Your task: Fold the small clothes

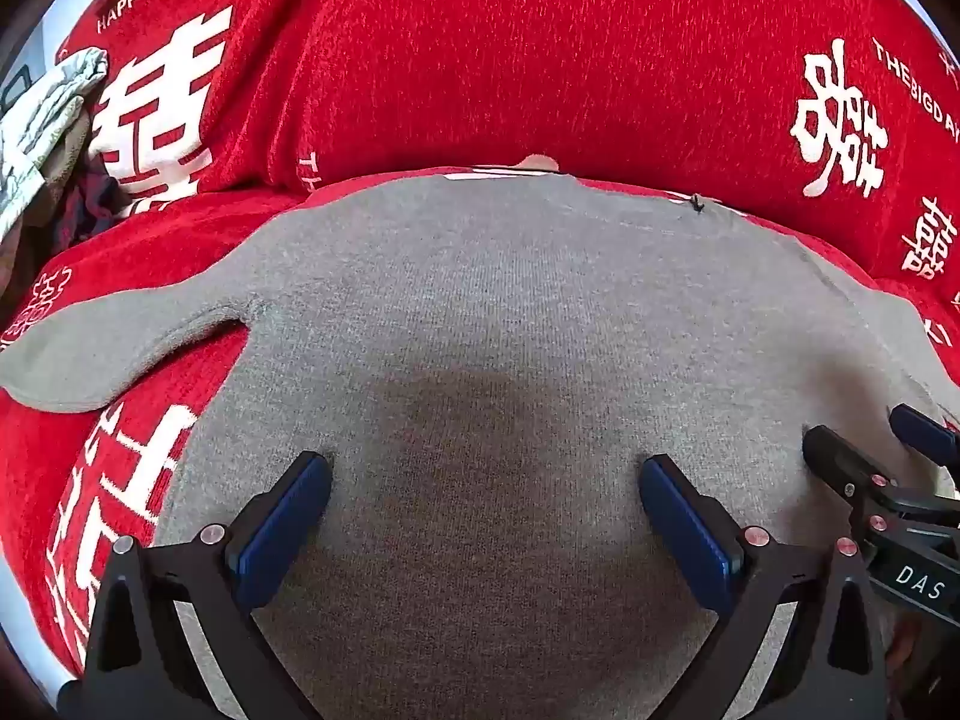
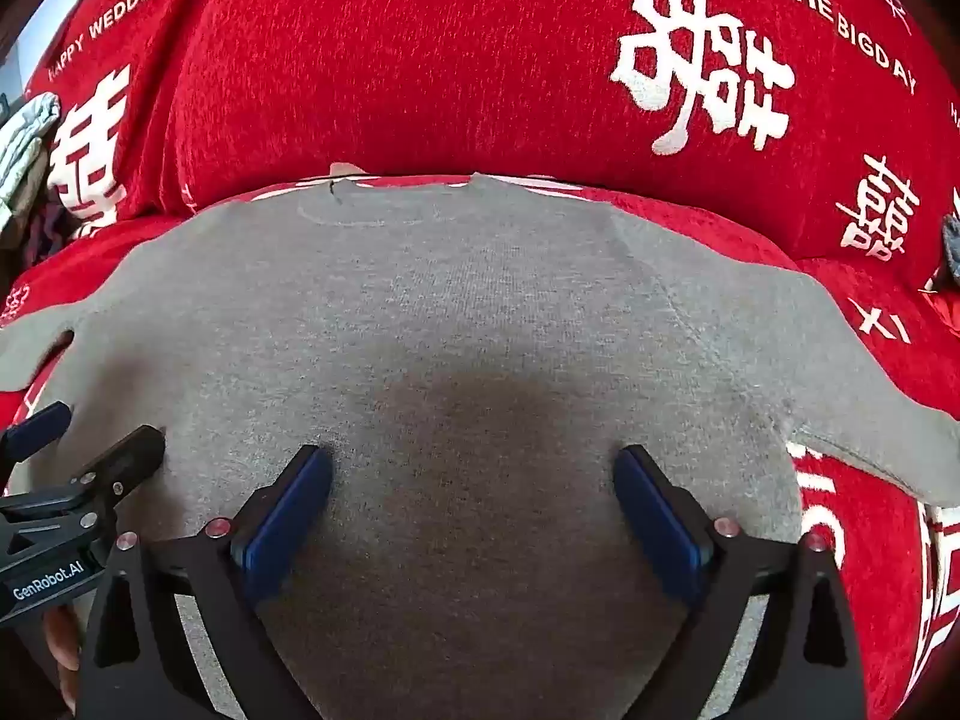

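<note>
Grey knit sweater point(image 1: 510, 312) spread flat, front down or up not readable, on a red sofa cover point(image 1: 480, 60) printed with white characters and the words HAPPY WEDDING and THE BIG DAY. Neckline toward the far edge, against the sofa back; left sleeve point(image 1: 120, 348) stretched out sideways over the red cloth, right sleeve point(image 2: 840, 372) likewise on the other side. Small dark tag or thread at the collar point(image 1: 697, 203).

Left gripper point(image 1: 485, 498) tilted down over the lower body of the sweater, blue pads point(image 1: 282, 528) spread wide, tips at or just above the knit, nothing pinched between them. Right gripper point(image 2: 474, 489) beside it, likewise tilted down, blue pads point(image 2: 660, 516) nearly as wide apart, empty, only grey fabric under the gap. Contact with the cloth not certain in either view. Each gripper visible at the edge of the other's camera: right one at the far right of the left view, left one at the far left of the right view, close together.

Pile of pale folded cloth point(image 1: 42, 120) at the left end of the sofa, well apart from the sweater
</note>
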Action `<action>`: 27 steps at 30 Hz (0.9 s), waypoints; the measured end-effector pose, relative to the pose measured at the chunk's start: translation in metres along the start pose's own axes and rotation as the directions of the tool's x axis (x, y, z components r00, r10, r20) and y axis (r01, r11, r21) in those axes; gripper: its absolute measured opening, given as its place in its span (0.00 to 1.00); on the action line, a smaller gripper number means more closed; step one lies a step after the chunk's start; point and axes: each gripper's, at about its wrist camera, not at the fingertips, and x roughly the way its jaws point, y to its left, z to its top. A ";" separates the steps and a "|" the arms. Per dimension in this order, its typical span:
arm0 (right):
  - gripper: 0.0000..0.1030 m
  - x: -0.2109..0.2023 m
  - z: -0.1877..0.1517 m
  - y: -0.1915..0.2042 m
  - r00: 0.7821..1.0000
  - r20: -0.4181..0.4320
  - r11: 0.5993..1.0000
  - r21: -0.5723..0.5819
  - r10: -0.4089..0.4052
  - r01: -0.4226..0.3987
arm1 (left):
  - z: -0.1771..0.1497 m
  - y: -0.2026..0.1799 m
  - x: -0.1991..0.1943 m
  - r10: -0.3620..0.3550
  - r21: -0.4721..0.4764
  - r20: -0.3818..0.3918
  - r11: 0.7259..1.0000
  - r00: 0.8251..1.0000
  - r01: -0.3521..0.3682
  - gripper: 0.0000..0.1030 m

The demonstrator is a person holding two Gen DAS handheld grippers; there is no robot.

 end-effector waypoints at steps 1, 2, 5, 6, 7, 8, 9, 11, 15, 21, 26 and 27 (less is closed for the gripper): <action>0.95 0.000 0.000 0.000 1.000 -0.002 1.000 -0.001 -0.001 0.001 | 0.000 0.000 0.000 0.002 0.002 0.000 1.000 1.000 -0.002 1.00; 0.96 0.000 0.000 0.000 1.000 -0.003 1.000 0.000 0.003 -0.003 | 0.000 0.000 0.000 0.001 0.002 -0.001 1.000 1.000 -0.001 1.00; 0.97 0.005 0.001 -0.005 0.999 -0.022 1.000 0.002 0.027 -0.027 | 0.002 0.000 0.002 -0.002 0.001 -0.006 1.000 1.000 0.002 1.00; 0.97 0.005 0.001 -0.006 0.999 -0.021 1.000 0.000 0.026 -0.026 | 0.002 0.003 0.001 -0.003 0.000 -0.008 1.000 1.000 0.003 1.00; 0.97 0.006 0.001 -0.006 1.000 -0.021 1.000 -0.003 0.023 -0.023 | 0.003 0.003 0.001 -0.005 0.000 -0.010 1.000 1.000 0.005 1.00; 0.97 0.006 0.001 -0.007 1.000 -0.020 1.000 -0.007 0.021 -0.021 | 0.004 0.004 0.002 -0.006 -0.001 -0.012 1.000 1.000 0.006 1.00; 0.97 0.007 0.001 -0.008 1.000 -0.020 1.000 -0.008 0.020 -0.020 | 0.005 0.005 0.002 -0.007 -0.001 -0.014 1.000 1.000 0.007 1.00; 0.97 0.004 0.003 -0.001 1.000 -0.019 1.000 -0.009 0.005 -0.005 | 0.004 0.007 -0.002 -0.001 0.001 -0.006 1.000 1.000 0.001 1.00; 0.98 0.005 0.006 0.000 1.000 -0.023 1.000 -0.015 -0.001 0.001 | 0.009 0.011 -0.001 0.000 0.001 -0.012 1.000 1.000 0.000 1.00; 0.99 0.006 0.006 -0.005 0.999 -0.032 1.000 -0.015 0.000 -0.001 | -0.001 0.004 0.001 0.007 0.000 0.007 1.000 1.000 -0.007 1.00; 0.99 0.008 0.006 -0.007 0.999 -0.034 1.000 -0.012 0.007 -0.007 | -0.001 0.004 0.001 0.008 -0.001 0.004 1.000 1.000 -0.008 1.00; 0.99 0.008 0.006 -0.008 0.999 -0.035 1.000 -0.012 0.008 -0.009 | -0.001 0.004 0.001 0.007 -0.001 0.004 1.000 1.000 -0.007 1.00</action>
